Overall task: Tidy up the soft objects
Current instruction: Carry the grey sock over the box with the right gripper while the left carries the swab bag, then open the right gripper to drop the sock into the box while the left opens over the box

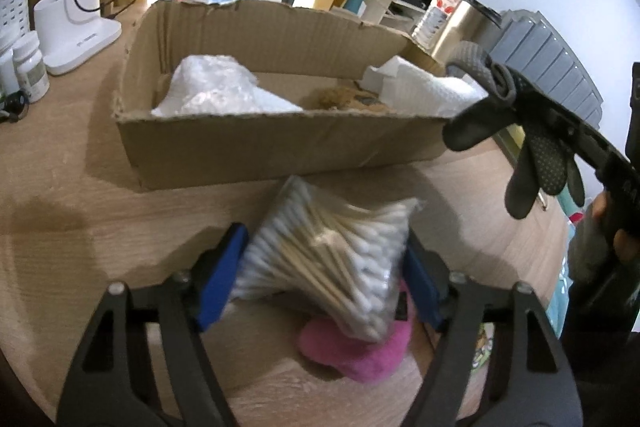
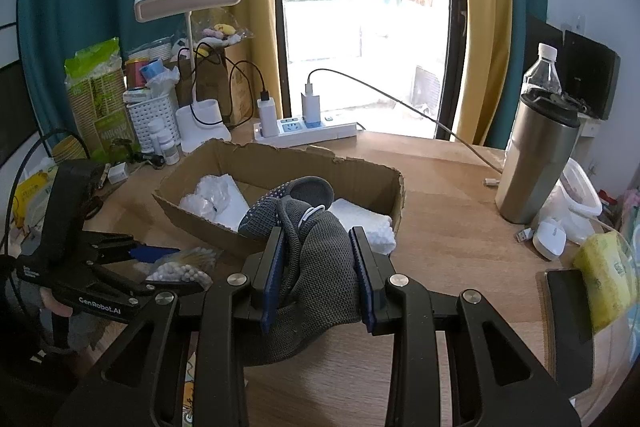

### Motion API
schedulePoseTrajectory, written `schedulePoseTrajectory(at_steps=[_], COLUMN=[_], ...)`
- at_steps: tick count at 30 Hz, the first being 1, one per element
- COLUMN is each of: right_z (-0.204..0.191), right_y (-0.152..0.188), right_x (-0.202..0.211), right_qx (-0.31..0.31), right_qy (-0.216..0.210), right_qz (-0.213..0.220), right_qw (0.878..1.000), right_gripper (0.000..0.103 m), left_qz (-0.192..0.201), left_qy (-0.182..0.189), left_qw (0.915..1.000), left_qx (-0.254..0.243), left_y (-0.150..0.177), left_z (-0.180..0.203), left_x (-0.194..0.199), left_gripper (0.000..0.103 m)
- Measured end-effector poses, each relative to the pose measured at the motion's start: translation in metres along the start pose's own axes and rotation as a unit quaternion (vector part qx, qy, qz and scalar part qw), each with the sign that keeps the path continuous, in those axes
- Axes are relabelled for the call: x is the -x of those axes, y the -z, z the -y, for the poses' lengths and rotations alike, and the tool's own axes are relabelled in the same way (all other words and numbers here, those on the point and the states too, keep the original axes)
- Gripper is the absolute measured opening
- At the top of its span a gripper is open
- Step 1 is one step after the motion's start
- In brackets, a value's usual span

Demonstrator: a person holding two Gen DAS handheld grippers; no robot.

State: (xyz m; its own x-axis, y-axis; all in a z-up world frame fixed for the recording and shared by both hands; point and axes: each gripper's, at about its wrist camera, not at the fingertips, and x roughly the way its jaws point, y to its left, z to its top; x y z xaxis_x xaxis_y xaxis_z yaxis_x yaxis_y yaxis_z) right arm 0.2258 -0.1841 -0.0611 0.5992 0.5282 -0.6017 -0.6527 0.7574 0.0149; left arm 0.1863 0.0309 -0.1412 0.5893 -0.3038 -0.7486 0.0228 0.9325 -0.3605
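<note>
Between the blue pads of my left gripper (image 1: 324,275) sits a clear bag of cotton swabs (image 1: 332,259), squeezed from both sides and lifted just above the wooden worktop (image 1: 80,227). Its wooden sticks run on a slant, from upper left down toward lower right in my left view, with white tips bunched at both ends. Under the bag, a pink fluffy cloth (image 1: 360,355) lies flat on the worktop. My right gripper (image 2: 318,267) is clamped on a grey knit glove (image 2: 320,275), which stands roughly upright between the pads; its dotted fingers (image 2: 272,207) flop forward and left, over the near wall of the cardboard box (image 2: 360,179). From the left side, that glove (image 1: 532,163) hangs with its fingers pointing down, beside the box's right end. The box (image 1: 248,143) lies lengthwise across the worktop just beyond the swabs, holding a crinkled plastic bag (image 1: 216,91) on the left, something brown in the middle, and a white folded cloth (image 1: 424,87) on the right.
</note>
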Motion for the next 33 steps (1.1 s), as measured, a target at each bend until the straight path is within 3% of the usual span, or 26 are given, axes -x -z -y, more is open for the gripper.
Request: schedulePoseTrajectory(at_steps=[22,33], right_z=[0.000,0.012], right_y=[-0.024,-0.034], right_x=[0.005,-0.002], right_qx=[0.015,0.015], right_qy=[0.004,0.003], right_qz=[0.025,0.035], right_qw=[1.000,0.999], right_gripper=[0.034,0.034], left_qz=[0.099,0.118], left_qy=[0.009,0.004], left_qw=[0.9940,0.9917], left_qx=[-0.045,-0.052], left_y=[-0.031,-0.052], left_z=[0.030,0.038], left_x=[0.063,0.067], left_gripper=[0.071,0.067])
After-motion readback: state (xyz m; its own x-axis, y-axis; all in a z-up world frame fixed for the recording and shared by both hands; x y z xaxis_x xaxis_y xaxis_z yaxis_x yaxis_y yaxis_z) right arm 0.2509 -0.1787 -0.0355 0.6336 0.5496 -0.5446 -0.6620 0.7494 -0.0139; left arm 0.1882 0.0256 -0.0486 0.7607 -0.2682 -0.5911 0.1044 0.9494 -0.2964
